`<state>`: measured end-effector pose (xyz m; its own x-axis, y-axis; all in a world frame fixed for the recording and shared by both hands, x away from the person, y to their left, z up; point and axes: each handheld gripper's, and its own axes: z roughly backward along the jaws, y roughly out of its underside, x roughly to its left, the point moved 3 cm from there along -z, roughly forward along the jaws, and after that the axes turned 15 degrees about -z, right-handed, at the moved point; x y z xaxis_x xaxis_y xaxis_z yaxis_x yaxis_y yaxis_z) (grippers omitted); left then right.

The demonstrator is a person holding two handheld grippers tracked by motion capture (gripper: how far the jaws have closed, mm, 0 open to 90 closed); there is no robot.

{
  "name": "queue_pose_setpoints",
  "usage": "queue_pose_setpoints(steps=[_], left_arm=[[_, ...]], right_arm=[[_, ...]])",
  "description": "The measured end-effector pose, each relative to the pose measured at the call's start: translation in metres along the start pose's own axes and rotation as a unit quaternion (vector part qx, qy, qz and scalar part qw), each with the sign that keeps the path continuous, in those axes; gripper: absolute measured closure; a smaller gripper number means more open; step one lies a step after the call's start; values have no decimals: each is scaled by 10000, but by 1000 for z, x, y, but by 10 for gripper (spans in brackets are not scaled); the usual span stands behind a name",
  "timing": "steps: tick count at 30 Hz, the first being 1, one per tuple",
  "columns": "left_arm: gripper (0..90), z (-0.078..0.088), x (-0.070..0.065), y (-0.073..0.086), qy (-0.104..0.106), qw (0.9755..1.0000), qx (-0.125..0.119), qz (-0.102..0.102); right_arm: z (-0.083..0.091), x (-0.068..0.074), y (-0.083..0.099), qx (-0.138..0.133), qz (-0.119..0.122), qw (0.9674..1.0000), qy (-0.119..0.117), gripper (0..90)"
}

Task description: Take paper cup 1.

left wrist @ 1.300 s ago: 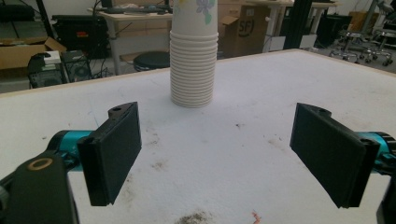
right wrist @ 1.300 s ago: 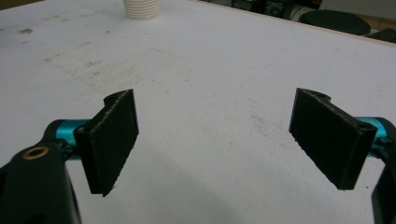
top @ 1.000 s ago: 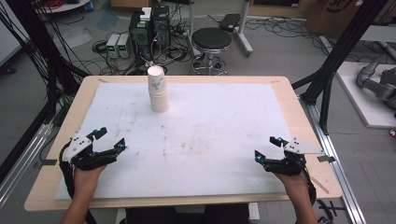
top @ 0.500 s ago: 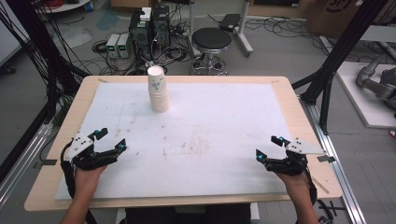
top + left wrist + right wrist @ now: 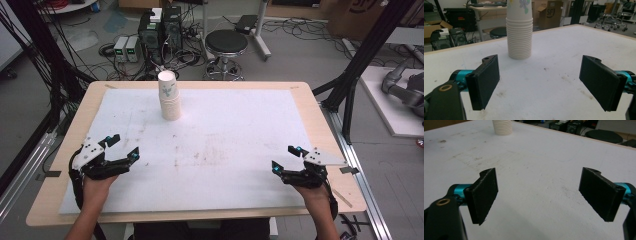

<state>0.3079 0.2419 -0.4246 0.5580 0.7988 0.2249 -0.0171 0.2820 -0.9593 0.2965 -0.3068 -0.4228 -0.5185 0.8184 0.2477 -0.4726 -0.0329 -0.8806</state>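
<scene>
A stack of white paper cups (image 5: 168,96) with a flower print stands upright at the back of the table, left of centre. My left gripper (image 5: 124,147) rests near the front left, open and empty, its jaws pointing toward the stack. In the left gripper view the cup stack (image 5: 520,32) rises straight ahead between the spread jaws, well beyond them. My right gripper (image 5: 285,158) sits near the front right, open with nothing between its jaws. The stack's base (image 5: 502,127) shows far off at the top left of the right gripper view.
A stained white sheet (image 5: 220,145) covers the wooden table (image 5: 325,130). Behind the table stand a black stool (image 5: 226,42), computer cases (image 5: 160,27) and loose cables on the floor. Black frame posts (image 5: 360,65) flank the table's right side.
</scene>
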Motion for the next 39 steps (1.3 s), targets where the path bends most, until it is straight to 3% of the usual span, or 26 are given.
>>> queue_pose_setpoints(steps=[14, 25, 33, 39], left_arm=[[171, -36, 10, -45, 201, 9996, -68, -172], [159, -84, 39, -86, 246, 9995, 186, -85], [159, -111, 49, -103, 258, 9993, 281, -42], [159, -128, 53, -107, 311, 9986, 423, -56]], right_arm=[[1, -1, -1, -4, 0, 10000, 14, 161], [2, -1, -2, -10, -10, 10000, -24, 161], [2, 0, -3, -1, -30, 10000, -58, 161], [1, 0, -3, 0, 0, 10000, -79, 161]])
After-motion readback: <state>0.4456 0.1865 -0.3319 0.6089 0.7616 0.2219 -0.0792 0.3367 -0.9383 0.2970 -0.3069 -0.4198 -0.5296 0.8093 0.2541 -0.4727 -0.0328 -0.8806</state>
